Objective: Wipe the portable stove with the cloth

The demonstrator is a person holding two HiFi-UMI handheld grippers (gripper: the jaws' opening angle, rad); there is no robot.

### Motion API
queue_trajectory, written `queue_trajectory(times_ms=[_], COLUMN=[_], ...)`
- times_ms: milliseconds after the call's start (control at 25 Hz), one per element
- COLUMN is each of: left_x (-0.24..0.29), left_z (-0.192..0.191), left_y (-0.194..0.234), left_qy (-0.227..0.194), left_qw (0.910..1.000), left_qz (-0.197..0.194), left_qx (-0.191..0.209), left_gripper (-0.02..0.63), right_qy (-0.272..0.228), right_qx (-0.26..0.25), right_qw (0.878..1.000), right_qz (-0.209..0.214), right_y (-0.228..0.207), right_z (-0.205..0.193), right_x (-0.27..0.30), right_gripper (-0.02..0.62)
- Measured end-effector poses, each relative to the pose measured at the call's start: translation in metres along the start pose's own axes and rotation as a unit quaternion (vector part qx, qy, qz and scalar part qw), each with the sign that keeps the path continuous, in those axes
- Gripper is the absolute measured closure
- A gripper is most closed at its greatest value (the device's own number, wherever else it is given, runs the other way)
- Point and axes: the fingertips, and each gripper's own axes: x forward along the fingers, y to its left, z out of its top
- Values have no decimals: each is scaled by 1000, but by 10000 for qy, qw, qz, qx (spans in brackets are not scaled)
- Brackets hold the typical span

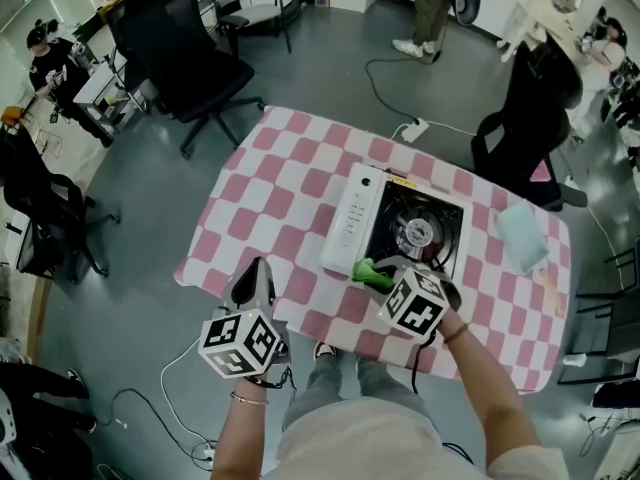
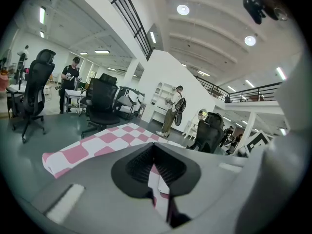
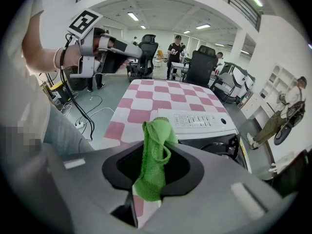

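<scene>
The right tool (image 3: 152, 182) is gripping a bunched fold of the green cloth (image 3: 155, 152), seemingly soft, light and limp, at the near edge of the portable stove (image 1: 352, 218) on the tabletop (image 1: 265, 193), while the left tool (image 2: 157, 172) is hovering closed and empty.

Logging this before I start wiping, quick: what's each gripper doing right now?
Left gripper: closed, nothing between its fingers.
Right gripper: closed on the green cloth.
</scene>
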Motion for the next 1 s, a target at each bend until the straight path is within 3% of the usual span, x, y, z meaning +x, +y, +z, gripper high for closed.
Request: queue_trajectory(times_ms=[160,320,520,720,1000], left_x=[10,23,41,59,82], left_z=[5,13,26,41,70], left_y=[-17,-40,-75,-114,-175], left_qy=[-12,-33,-57,-143,-393], left_qw=[9997,9980,9945,9893,9783], left_qz=[-203,-513,-862,-1177,-1592], left_qx=[126,361,594,851,1267], left_gripper=[606,606,606,606,606], right_qy=[-187,-685,-1658,-2419,-3167], right_qx=[220,659,1419,1905,2430], right_qw=[9996,9955,9745,9348,8410], right_qz=[3,-50,-530,-1768,-3651], right_y=[1,-3,-30,-69,-111], right_z=[-7,-10,-15,-36,-89], right_x=[-14,-40,-99,-175,-274], right_gripper=[497,497,497,497,497])
